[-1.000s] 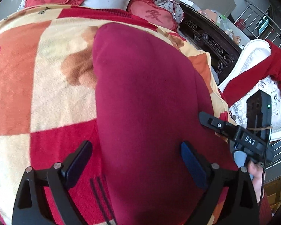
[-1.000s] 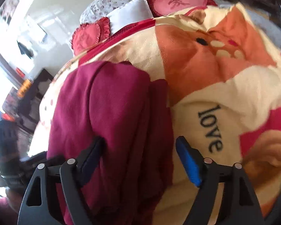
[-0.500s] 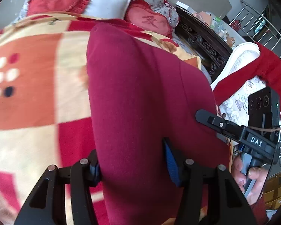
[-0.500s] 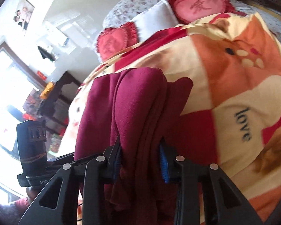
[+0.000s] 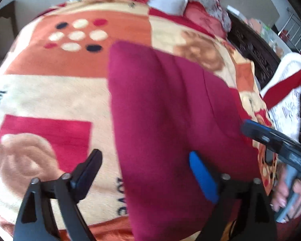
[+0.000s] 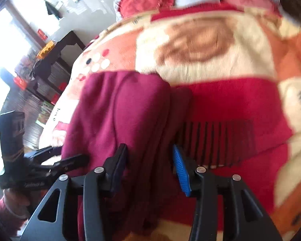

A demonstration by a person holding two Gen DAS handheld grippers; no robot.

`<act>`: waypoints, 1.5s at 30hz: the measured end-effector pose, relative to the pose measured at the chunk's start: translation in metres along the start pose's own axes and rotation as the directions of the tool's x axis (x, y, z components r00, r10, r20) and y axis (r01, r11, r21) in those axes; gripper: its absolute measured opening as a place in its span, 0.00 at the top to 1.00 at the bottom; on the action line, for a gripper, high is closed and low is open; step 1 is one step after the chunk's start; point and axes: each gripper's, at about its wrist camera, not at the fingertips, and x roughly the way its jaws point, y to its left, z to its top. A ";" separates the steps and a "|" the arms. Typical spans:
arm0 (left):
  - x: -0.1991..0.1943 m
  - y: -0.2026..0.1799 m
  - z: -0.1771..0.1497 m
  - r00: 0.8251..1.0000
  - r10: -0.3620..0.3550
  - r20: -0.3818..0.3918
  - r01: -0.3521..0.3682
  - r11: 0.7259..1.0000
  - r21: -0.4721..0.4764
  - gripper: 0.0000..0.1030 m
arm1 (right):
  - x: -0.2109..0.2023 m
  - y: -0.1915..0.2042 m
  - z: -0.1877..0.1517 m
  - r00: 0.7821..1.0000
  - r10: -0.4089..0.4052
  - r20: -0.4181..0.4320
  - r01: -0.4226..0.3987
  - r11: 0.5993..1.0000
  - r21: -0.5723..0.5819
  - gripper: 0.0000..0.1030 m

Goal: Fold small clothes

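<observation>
The garment (image 5: 170, 120) is plain maroon, the blanket (image 5: 50, 92) beneath it is patched in cream, orange and red with dots and black "love" lettering, and the pillows (image 6: 146, 0), upper frame, are red.

A patchwork fleece blanket (image 5: 50, 92) covers the bed — red heart-shaped cushions (image 6: 146, 0) at its head.

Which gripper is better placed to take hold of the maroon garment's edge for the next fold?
Right, probably. The opening right gripper straddles bunched folds of the maroon garment. The opening left gripper spans its edge and the blanket.
</observation>
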 end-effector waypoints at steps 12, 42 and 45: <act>-0.042 -0.001 -0.014 0.984 0.072 0.165 -0.073 0.997 0.003 0.07 | 0.021 0.042 -0.042 0.985 -0.144 -0.091 0.124 0.971 -0.203 1.00; -0.120 -0.025 -0.039 0.929 0.180 0.322 -0.207 0.977 0.050 0.02 | -0.066 0.069 -0.051 0.956 -0.224 0.190 0.221 0.975 0.039 0.65; -0.125 -0.026 -0.039 0.928 0.174 0.329 -0.206 0.976 0.066 0.02 | -0.063 0.069 -0.050 0.958 -0.218 0.185 0.215 0.976 0.038 0.65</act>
